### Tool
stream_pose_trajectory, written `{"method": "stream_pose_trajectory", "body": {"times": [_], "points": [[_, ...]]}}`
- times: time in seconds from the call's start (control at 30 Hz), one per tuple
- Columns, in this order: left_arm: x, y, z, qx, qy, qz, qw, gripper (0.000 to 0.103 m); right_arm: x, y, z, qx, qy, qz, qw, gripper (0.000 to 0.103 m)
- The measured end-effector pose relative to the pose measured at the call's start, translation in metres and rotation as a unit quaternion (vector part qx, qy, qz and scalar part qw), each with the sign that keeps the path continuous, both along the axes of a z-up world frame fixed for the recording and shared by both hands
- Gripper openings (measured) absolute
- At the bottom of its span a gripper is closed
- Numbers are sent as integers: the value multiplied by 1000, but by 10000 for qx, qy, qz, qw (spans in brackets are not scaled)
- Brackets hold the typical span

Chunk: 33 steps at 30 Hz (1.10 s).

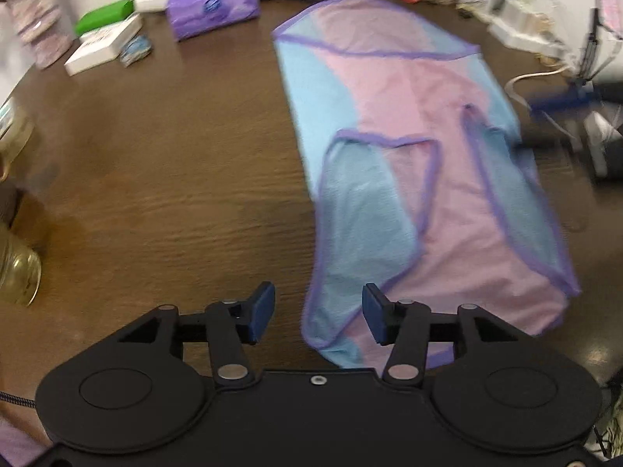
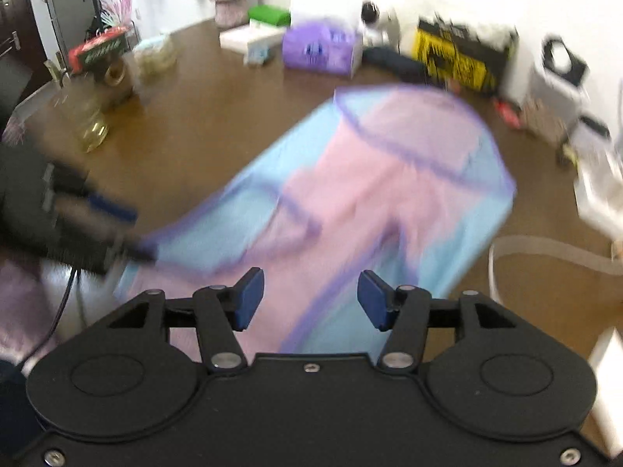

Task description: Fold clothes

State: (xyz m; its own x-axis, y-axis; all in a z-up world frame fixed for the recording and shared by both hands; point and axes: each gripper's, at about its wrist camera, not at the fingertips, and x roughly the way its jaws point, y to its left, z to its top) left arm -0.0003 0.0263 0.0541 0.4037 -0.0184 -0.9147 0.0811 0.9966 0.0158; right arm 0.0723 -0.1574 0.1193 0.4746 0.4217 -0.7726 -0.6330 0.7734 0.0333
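One garment (image 1: 409, 179), pink and blue with purple trim, lies partly folded on the brown table (image 1: 155, 179). Two grippers. Left gripper (image 1: 318, 317) tilts down over the garment's near edge, jaws apart, nothing between them. Right gripper (image 2: 310, 299) hangs above the garment, jaws wide, empty. Behind: one purple tissue pack (image 1: 212, 6), one green box (image 1: 104, 19), one white box (image 1: 103, 44), one glass jar (image 2: 91, 120). Right view blurred.
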Motion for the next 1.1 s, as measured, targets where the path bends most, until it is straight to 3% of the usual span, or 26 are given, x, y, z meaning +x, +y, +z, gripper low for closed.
{"method": "stream_pose_trajectory", "body": {"times": [0.1, 0.27, 0.3, 0.4, 0.6, 0.63, 0.8, 0.83, 0.97, 1.1], "points": [[1, 1, -7, 28, 156, 91, 9998, 49, 59, 27, -3, 150, -37, 203, 9997, 61], [8, 1, -11, -43, 302, 311, 9991, 49, 150, 74, -41, 125, 356, 528, 9979, 61], [11, 1, -11, -64, 311, 394, 9987, 46, 163, 84, -49, 76, 359, 629, 9973, 61], [18, 3, -9, -114, 345, 642, 9973, 26, 189, 107, -65, -120, 314, 881, 9955, 61], [21, -2, -8, -82, 463, 897, 9949, 13, 225, 146, -89, -401, 184, 1325, 9902, 60], [20, -3, -7, -51, 470, 910, 9947, 10, 227, 149, -91, -419, 172, 1363, 9896, 56], [19, -9, -4, -11, 464, 905, 9948, 5, 233, 155, -95, -218, 141, 1429, 9894, 19], [19, -11, -1, -14, 442, 874, 9952, 5, 233, 156, -96, -200, 117, 1440, 9893, 5], [16, -19, 11, -147, 347, 754, 9964, 5, 231, 148, -85, 63, 67, 1371, 9905, 5], [12, -36, 26, -246, 279, 441, 9983, 5, 224, 116, -55, 512, -225, 1187, 9914, 5]]}}
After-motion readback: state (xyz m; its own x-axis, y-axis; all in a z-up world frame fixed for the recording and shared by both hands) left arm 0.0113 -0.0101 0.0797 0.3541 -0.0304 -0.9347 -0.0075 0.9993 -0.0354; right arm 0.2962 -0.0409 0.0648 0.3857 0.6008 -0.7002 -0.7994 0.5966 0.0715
